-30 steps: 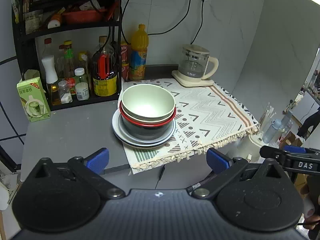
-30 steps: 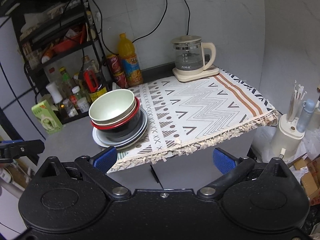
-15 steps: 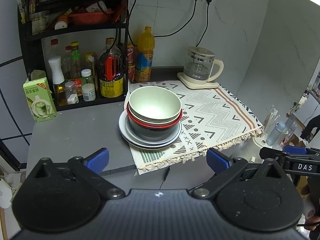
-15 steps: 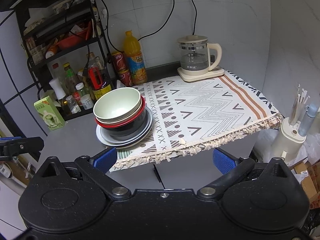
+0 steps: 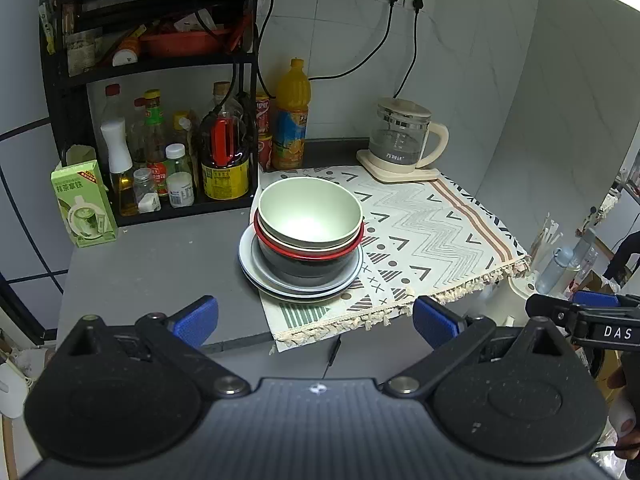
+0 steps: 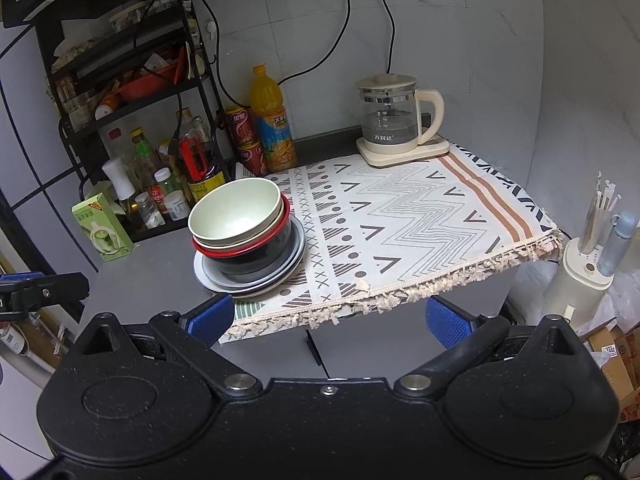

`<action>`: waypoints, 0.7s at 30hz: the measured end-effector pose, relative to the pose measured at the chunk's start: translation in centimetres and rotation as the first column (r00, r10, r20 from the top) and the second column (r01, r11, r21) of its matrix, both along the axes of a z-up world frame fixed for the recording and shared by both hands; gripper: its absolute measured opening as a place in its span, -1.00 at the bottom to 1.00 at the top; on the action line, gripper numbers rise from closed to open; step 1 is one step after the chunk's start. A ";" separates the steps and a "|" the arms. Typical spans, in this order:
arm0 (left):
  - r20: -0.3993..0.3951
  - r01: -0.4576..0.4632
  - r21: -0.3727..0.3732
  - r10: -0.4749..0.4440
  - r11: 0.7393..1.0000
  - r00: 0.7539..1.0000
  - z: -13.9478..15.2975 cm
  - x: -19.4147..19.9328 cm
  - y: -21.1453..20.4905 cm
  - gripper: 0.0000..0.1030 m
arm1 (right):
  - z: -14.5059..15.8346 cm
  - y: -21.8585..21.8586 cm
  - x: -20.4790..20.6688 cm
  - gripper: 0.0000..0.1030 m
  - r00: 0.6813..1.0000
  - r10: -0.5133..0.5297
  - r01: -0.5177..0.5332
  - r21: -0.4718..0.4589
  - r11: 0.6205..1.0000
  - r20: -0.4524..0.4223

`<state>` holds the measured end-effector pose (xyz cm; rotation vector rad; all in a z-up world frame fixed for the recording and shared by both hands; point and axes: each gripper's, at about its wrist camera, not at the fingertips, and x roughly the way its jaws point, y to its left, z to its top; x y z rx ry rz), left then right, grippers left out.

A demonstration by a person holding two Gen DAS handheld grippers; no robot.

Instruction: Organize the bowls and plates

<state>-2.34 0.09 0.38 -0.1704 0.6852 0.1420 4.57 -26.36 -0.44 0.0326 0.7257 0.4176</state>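
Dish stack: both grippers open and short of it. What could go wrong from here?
1. The dish stack straddles the edge of the patterned cloth, partly on bare counter, so it may rock when gripped.
2. The green bowl sits loosely nested in the red-rimmed bowl; lifting lower pieces could tip it out.
3. The condiment rack stands close behind; a wide approach by the left gripper could clip bottles.

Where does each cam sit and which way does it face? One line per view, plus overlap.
Left wrist: rides the left tongs, open, off the counter's front edge, facing the bowl stack; the right tongs' tip shows at right.
Right wrist: rides the right tongs, open, further right, facing the patterned cloth; the left tongs' tip shows at left.
Shared: stack, cloth, kettle, rack.
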 end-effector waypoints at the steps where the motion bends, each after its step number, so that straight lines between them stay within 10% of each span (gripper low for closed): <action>1: 0.001 0.000 -0.003 0.000 1.000 1.000 0.0 -0.1 -0.1 0.99 | 0.0 -0.1 0.0 0.99 1.000 0.000 0.000 0.001 1.000 0.000; 21: 0.001 0.002 0.001 -0.002 1.000 1.000 -0.2 0.3 -0.8 0.99 | 0.3 -1.5 0.3 0.99 1.000 0.003 -0.003 0.011 1.000 0.012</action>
